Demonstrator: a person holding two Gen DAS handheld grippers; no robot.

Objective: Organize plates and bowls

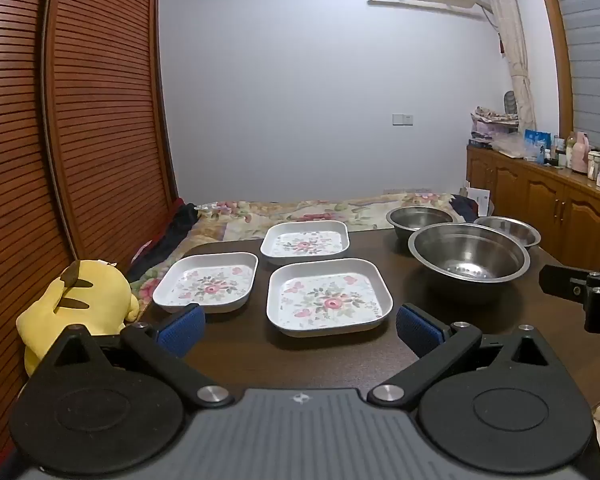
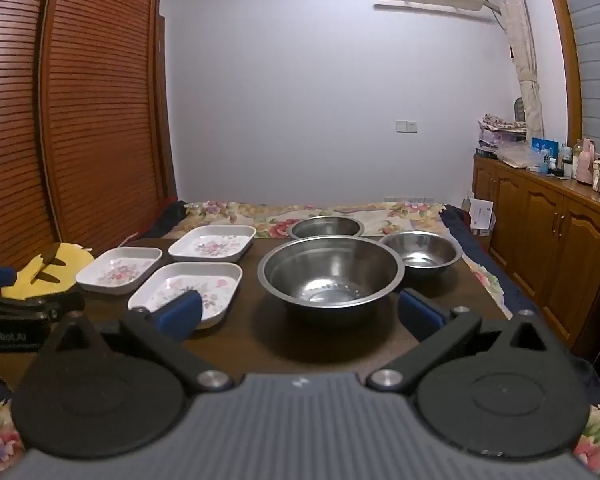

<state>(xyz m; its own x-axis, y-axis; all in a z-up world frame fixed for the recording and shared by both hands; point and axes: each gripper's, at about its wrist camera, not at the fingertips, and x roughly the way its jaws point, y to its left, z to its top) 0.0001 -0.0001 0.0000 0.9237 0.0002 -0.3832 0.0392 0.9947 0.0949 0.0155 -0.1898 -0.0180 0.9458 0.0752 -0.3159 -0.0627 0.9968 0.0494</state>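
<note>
Three square floral plates [image 1: 329, 298] lay at centre-left and three steel bowls [image 1: 468, 256] at centre-right on the dark table [image 1: 320, 360], while the left gripper [image 1: 300, 330] and right gripper [image 2: 300, 314], low in frame, both stood fully spread, holding and touching nothing.

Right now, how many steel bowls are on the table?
3. The big bowl sits nearest, right of the plates. A small bowl sits behind it to the right, another bowl behind it at the far edge. None looks hidden.
</note>
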